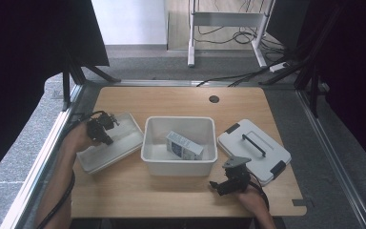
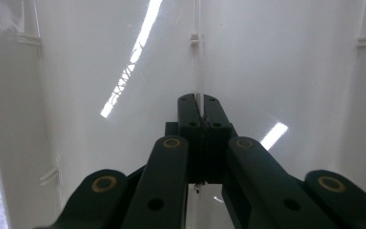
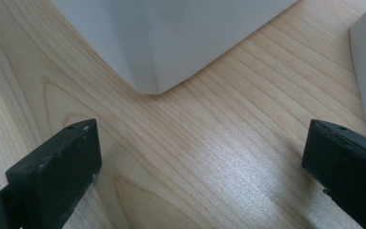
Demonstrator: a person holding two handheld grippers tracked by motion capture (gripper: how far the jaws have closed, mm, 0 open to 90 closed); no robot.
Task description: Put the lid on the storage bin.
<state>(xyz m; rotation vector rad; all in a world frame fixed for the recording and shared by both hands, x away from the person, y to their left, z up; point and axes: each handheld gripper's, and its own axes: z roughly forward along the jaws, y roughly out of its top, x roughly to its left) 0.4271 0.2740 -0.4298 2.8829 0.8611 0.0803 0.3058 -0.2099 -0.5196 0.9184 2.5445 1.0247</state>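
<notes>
The left claw (image 1: 106,125) is closed on the rim of the white tray (image 1: 124,143), which sits tilted at the left of the worktop (image 1: 171,195); beside it stands the white bin (image 1: 179,164); the right claw (image 1: 228,179) is wide, holding nothing, near the bin's corner.

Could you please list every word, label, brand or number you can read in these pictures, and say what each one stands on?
None can be read.
The carton lying in the white bin has blue and grey print on its faces, too small and blurred to make out.
The white lid with the black handle, the white tray at the left and the wooden table carry no visible lettering.
</notes>
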